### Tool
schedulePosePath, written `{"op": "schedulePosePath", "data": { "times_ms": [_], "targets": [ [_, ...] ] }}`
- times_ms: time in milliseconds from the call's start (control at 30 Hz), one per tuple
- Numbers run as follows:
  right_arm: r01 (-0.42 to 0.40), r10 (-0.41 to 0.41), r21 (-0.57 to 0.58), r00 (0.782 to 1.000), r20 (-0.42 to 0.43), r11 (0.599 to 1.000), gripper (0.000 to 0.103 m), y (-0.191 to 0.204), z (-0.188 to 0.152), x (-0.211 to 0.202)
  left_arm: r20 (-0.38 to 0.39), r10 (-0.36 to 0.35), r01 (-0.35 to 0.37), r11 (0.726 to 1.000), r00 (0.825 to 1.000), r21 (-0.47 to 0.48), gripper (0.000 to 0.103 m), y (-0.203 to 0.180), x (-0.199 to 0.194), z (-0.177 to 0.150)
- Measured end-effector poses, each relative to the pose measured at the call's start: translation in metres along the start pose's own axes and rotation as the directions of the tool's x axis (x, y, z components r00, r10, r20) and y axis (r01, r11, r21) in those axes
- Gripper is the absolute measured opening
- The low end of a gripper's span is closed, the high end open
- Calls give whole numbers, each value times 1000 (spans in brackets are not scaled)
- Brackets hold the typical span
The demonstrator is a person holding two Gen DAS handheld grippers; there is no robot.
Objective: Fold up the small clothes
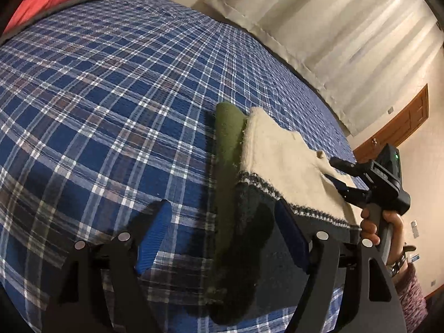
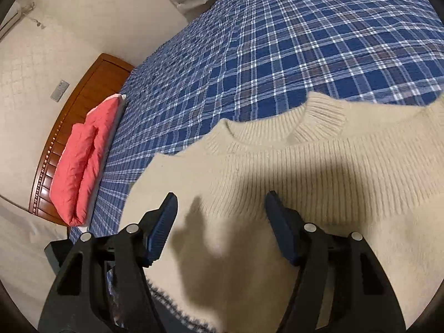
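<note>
Over the plaid bed point(image 1: 111, 88), my left gripper point(image 1: 222, 222) w/ jaws apart straddles the sweater's point(image 2: 277, 180) dark hem edge, ready to pinch. Right gripper point(image 2: 220, 211), jaws apart, hovers over its cream front, nr the collar, to steady the fold.

Open plaid bedspread point(image 2: 305, 41) stretches beyond the cream sweater point(image 2: 277, 180); the red pillow point(image 2: 83, 161) and wooden headboard point(image 2: 80, 94) block the bed's head.
</note>
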State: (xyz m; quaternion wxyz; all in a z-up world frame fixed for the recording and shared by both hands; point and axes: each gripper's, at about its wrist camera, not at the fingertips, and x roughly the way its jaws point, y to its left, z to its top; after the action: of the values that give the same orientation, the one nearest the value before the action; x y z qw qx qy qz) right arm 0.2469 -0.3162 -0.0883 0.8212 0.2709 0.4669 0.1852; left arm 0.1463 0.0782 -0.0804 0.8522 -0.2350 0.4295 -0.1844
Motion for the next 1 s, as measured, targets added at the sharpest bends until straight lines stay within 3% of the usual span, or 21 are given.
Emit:
{"op": "schedulePosePath", "data": {
  "times_ms": [133, 467, 600, 633, 867, 1000],
  "targets": [
    [-2, 3, -35, 1000, 30, 999, 66, 9, -22, -25, -33, -65, 63, 997, 997, -45, 75, 2, 3, 5],
    [-106, 109, -64, 993, 51, 992, 66, 30, -106, -65, -60, -62, 61, 998, 996, -25, 75, -4, 11, 8],
    [-30, 32, -42, 999, 44, 999, 67, 26, -136, -59, -59, -64, 63, 998, 996, -32, 75, -2, 9, 8],
    [-48, 48, -12, 999, 3, 999, 67, 18, -141, -47, -53, -56, 54, 998, 997, -37, 75, -1, 8, 8],
    [-81, 83, -33, 994, 65, 996, 67, 10, -151, -49, -75, -69, 64, 996, 995, -65, 75, 3, 13, 14],
    [-93, 99, -61, 990, 98, 994, 67, 11, -161, -53, -86, -119, 110, 988, 989, -108, 74, 10, 19, 18]
  ]
}}
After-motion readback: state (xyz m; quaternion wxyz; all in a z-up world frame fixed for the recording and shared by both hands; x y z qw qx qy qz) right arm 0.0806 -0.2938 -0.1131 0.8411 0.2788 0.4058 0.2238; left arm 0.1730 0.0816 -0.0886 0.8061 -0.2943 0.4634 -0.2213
